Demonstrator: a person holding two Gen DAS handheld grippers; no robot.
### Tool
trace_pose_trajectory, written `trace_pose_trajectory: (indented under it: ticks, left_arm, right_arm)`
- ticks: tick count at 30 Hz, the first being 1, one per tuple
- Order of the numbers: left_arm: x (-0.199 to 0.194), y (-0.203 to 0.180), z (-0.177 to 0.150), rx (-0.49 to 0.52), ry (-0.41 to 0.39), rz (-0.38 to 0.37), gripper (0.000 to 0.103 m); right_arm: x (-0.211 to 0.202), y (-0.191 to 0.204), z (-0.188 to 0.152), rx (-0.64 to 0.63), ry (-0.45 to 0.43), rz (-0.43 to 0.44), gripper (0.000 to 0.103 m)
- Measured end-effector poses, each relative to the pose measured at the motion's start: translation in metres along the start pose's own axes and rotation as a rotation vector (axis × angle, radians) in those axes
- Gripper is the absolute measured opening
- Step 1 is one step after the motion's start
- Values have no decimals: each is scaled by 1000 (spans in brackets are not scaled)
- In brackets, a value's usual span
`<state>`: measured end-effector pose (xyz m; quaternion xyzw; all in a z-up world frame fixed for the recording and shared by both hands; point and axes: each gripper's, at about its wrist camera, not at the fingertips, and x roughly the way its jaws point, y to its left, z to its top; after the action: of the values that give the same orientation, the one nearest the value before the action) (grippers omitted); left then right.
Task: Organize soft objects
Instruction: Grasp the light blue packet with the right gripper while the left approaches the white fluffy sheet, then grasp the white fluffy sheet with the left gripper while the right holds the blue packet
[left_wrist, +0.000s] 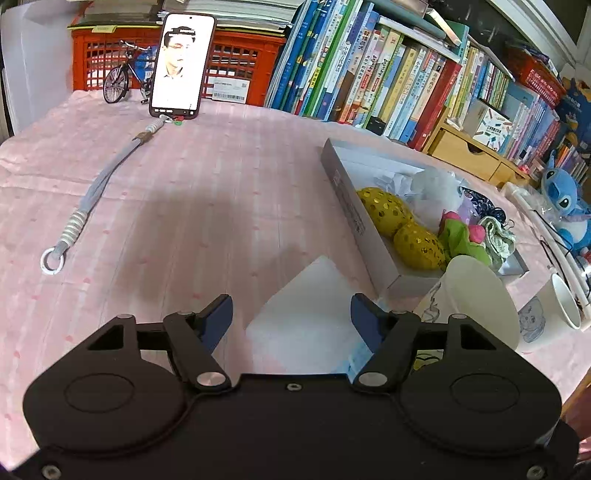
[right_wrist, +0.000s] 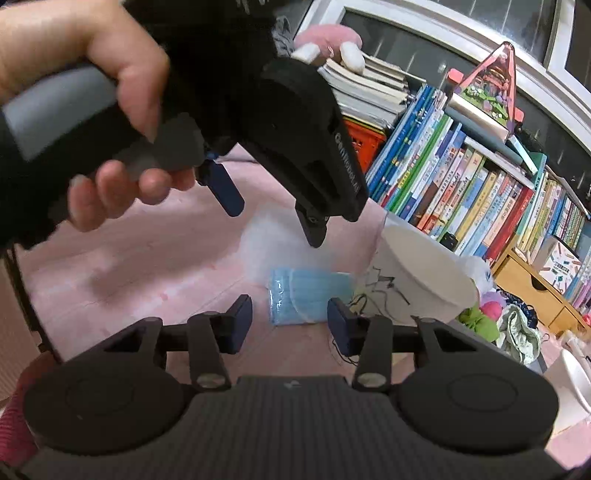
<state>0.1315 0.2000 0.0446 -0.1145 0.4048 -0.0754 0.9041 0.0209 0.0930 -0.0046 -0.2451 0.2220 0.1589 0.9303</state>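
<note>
My left gripper (left_wrist: 291, 317) is open and hovers just above a white tissue (left_wrist: 306, 325) on the pink tablecloth; it also shows from the side in the right wrist view (right_wrist: 275, 221). A blue face mask pack (right_wrist: 308, 295) lies beside the tissue, and my open, empty right gripper (right_wrist: 290, 321) hangs over it. A grey box (left_wrist: 354, 218) to the right holds two yellow spotted balls (left_wrist: 384, 210), white tissue, a green and pink cloth (left_wrist: 463, 238) and a patterned scrunchie (left_wrist: 498, 236).
A white paper cup (left_wrist: 480, 295) stands by the box, a mug (left_wrist: 561, 306) further right. A phone (left_wrist: 181, 66), a grey lanyard (left_wrist: 92, 188), a toy bicycle (left_wrist: 122, 77) and a red crate (left_wrist: 240, 62) sit at the back left. Books (left_wrist: 388, 74) line the back. A blue plush (left_wrist: 565, 199) sits right.
</note>
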Motion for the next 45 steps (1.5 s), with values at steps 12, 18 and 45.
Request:
trace_pose_trajectory:
  ticks: [12, 18, 45]
  left_arm:
    - [1, 6, 1, -36, 11, -34, 59]
    - [-1, 7, 0, -45, 12, -45, 52]
    - [-8, 10, -1, -58, -1, -19, 42]
  right_arm:
    - [20, 3, 8, -3, 44, -20, 33]
    - [20, -1, 6, 17, 41, 7, 20]
    - [29, 13, 16, -28, 42, -75, 55]
